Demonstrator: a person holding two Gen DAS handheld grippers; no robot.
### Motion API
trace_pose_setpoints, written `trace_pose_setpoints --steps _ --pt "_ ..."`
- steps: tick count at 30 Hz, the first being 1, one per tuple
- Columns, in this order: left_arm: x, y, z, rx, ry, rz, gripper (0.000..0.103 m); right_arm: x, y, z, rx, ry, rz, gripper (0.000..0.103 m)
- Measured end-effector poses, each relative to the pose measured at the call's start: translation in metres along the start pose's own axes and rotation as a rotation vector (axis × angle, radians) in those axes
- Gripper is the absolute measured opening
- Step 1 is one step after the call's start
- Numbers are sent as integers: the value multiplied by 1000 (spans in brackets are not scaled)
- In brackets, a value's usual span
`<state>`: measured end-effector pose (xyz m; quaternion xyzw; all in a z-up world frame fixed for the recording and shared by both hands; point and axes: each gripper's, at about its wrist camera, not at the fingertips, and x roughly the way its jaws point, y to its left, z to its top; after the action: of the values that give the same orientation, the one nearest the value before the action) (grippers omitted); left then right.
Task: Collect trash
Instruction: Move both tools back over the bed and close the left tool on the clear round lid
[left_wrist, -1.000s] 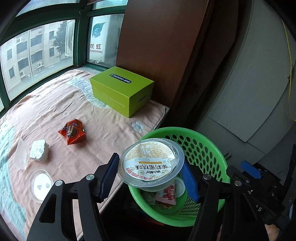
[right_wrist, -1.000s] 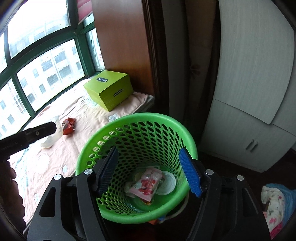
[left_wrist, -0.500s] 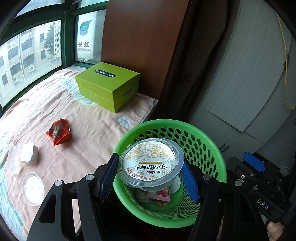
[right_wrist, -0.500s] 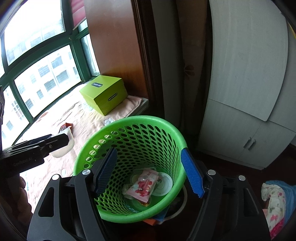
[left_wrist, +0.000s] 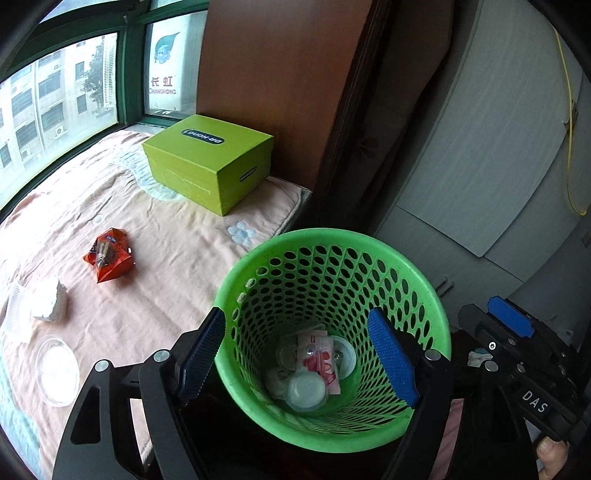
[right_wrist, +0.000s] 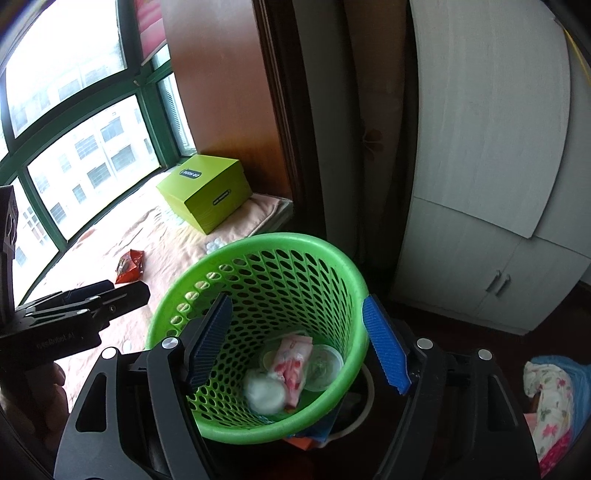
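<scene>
Left gripper (left_wrist: 295, 358): jaws spread wide with nothing between them, poised over the mouth of the basket; seen from the right wrist camera (right_wrist: 122, 295) as a dark body at the left, its fingertips beside the basket's rim.
Right gripper (right_wrist: 295, 343): jaws apart and holding nothing, also above the basket; in the left wrist view (left_wrist: 513, 325) it shows at the right, just beside the rim.
Basket (left_wrist: 332, 236): green, perforated, standing just off the edge of the bed.
Cup (left_wrist: 304, 389): clear plastic, lying on the basket's bottom at the near side, blurred in the right wrist view (right_wrist: 264, 391).
Pink wrapper (left_wrist: 319, 356): lying in the basket just behind the cup, touching it.
Round lid (left_wrist: 345, 354): on the basket floor beside the pink wrapper.
Orange wrapper (left_wrist: 109, 254): crumpled on the bed, well apart from the basket.
White wad (left_wrist: 48, 304): crumpled on the bed near its left edge, nearer the camera than the orange wrapper.
Clear lid (left_wrist: 57, 369): flat on the bed, closest to the camera, left of the left gripper.
Green box (left_wrist: 207, 158): closed, on the far end of the bed by the window.
Bed (left_wrist: 155, 280): covered in a peach blanket, along the window.
</scene>
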<state>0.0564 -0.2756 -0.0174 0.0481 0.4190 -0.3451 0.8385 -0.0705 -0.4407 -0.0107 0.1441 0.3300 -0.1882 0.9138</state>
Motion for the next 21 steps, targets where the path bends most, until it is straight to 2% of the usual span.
trace_pose_setpoints --steps 6,8,10,19,21 --pt "-13 25 -2 -47 -19 54 77 1 14 0 -21 -5 40 81" --pt "-18 36 -3 -67 -24 80 85 1 20 1 -32 -4 56 82" --pt "-23 48 -5 -87 -37 109 86 2 27 1 -46 -3 69 83" --pt "-41 117 -21 -195 -49 218 88 9 64 4 -106 9 140 86" --pt "-43 135 -27 -222 -43 250 91 11 72 4 -119 10 156 86"
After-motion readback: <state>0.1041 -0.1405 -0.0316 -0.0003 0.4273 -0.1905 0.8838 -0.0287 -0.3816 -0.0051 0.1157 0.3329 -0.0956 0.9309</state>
